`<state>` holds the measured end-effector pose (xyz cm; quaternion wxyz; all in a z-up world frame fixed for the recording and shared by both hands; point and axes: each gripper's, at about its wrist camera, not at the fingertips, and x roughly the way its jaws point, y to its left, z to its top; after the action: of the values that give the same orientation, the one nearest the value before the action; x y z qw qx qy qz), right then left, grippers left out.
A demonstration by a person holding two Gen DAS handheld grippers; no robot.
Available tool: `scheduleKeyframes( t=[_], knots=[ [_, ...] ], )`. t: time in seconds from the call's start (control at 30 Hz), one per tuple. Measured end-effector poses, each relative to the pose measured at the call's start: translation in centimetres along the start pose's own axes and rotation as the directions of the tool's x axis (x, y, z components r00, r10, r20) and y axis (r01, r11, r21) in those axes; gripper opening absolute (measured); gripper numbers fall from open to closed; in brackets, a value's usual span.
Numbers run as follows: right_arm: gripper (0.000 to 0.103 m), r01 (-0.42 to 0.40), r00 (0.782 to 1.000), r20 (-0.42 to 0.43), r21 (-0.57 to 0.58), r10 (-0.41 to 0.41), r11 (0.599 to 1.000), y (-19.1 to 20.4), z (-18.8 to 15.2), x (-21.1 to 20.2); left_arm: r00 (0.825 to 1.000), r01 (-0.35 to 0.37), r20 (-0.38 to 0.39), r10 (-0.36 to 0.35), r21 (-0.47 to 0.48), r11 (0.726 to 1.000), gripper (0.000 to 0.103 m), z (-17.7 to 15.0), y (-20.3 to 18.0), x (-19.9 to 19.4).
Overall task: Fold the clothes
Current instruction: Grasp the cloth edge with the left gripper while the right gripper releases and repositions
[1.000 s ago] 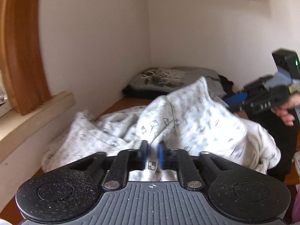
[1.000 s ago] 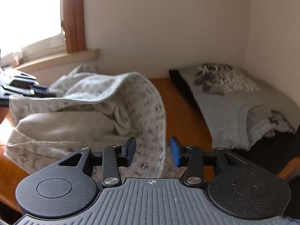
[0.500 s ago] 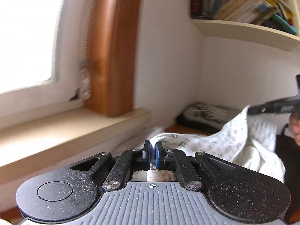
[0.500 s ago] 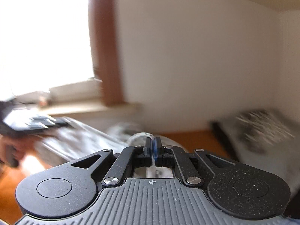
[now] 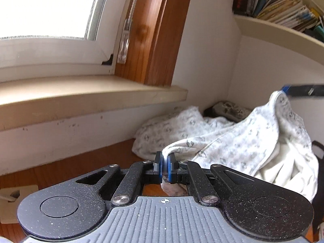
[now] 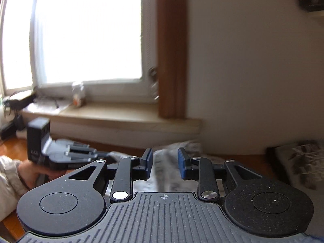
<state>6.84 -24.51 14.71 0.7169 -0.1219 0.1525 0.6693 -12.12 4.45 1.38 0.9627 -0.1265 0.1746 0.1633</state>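
Clothes first: a white patterned garment [image 5: 239, 141] lies in a rumpled heap on the wooden table [image 5: 60, 168], just ahead of the left gripper [image 5: 165, 167]. That gripper is clamped tight on a fold of the cloth, and a bit of fabric pokes out under its blue pads. From there the cloth climbs up and to the right to a peak, where the tip of the right gripper [image 5: 303, 90] shows at the picture's edge.

In the right wrist view, the right gripper [image 6: 164, 165] has its jaws opening. Blurry cloth [image 6: 168, 168] shows in the gap, but the pads do not press on it. To its left, a hand [image 6: 34, 172] holds the left gripper.

Past the heap, in the corner, sits a grey printed garment [image 5: 228, 109] on something dark. A window sill [image 5: 91, 93] runs along the wall to the left, with a brown wooden frame [image 5: 158, 32] above it. Up high on the right, a shelf [image 5: 273, 30] holds books [image 5: 283, 8]. A white socket box [image 5: 12, 198] sits low, left of the left gripper.
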Motion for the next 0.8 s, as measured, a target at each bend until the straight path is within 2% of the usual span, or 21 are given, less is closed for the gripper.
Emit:
scheduleKeyframes(
  t=[0.13, 0.23, 0.3, 0.37, 0.47, 0.6, 0.7, 0.8],
  knots=[
    [0.03, 0.105, 0.994, 0.036, 0.018, -0.105, 0.994, -2.5, 0.0, -2.9, 1.0, 0.003, -0.011, -0.003, -0.004, 1.0, 0.005, -0.3, 0.1, 0.3],
    [0.03, 0.2, 0.979, -0.044, -0.023, -0.201, 0.979, -4.3, -2.0, -1.9, 1.0, 0.01, -0.004, -0.01, -0.01, 1.0, 0.005, -0.3, 0.2, 0.2],
    [0.03, 0.228, 0.962, -0.141, -0.059, -0.234, 0.972, -4.9, -4.1, 0.0, 1.0, 0.005, -0.003, -0.005, -0.003, 1.0, 0.005, -0.3, 0.1, 0.2],
    [0.03, 0.199, 0.964, -0.169, -0.047, -0.204, 0.979, -4.4, -5.4, 0.9, 1.0, -0.002, -0.004, 0.002, 0.008, 1.0, 0.005, -0.4, -0.1, 0.2],
    [0.03, 0.128, 0.98, -0.145, -0.055, -0.134, 0.99, -1.7, -5.6, 1.3, 1.0, -0.005, -0.004, 0.005, 0.012, 1.0, 0.005, -0.4, -0.2, 0.2],
    [0.03, 0.076, 0.988, -0.124, -0.099, -0.088, 0.992, 2.4, -5.2, 1.9, 1.0, -0.006, -0.004, 0.006, 0.02, 1.0, 0.005, -0.4, -0.3, 0.2],
    [0.03, 0.046, 0.988, -0.142, -0.134, -0.065, 0.99, 4.8, -5.7, 2.7, 1.0, -0.013, -0.01, 0.014, 0.03, 0.999, 0.005, -0.5, -0.3, 0.4],
    [0.037, 0.031, 0.988, -0.145, -0.142, -0.052, 0.989, 5.8, -6.2, 2.6, 1.0, -0.013, -0.014, 0.013, 0.031, 0.999, 0.005, -0.5, -0.3, 0.5]
  ],
)
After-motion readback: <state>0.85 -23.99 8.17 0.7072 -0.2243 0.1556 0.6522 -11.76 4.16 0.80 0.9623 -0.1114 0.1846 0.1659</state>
